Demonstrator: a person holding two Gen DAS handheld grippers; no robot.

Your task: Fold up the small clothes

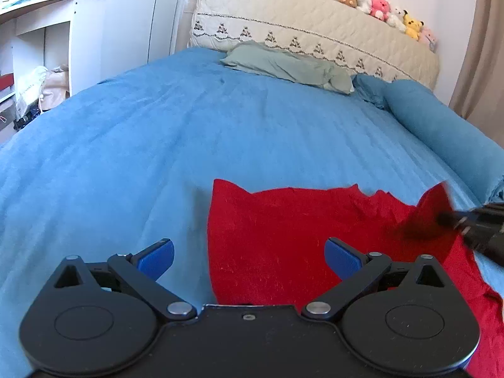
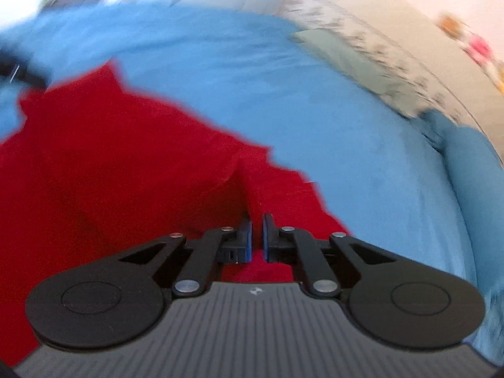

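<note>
A red garment (image 1: 283, 236) lies spread on the blue bedspread (image 1: 141, 145). My left gripper (image 1: 249, 256) is open and empty, hovering over the garment's left part. My right gripper (image 2: 257, 230) is shut on a fold of the red garment (image 2: 126, 163) and lifts it; in the left wrist view the right gripper (image 1: 453, 219) shows blurred at the right edge, with a raised flap of red cloth in it. The right wrist view is motion-blurred.
A grey-green pillow (image 1: 289, 66) and a blue bolster (image 1: 441, 126) lie at the bed's head, against a cream quilted headboard (image 1: 299, 22) topped with plush toys (image 1: 384, 9). White shelves (image 1: 47, 31) stand to the left of the bed.
</note>
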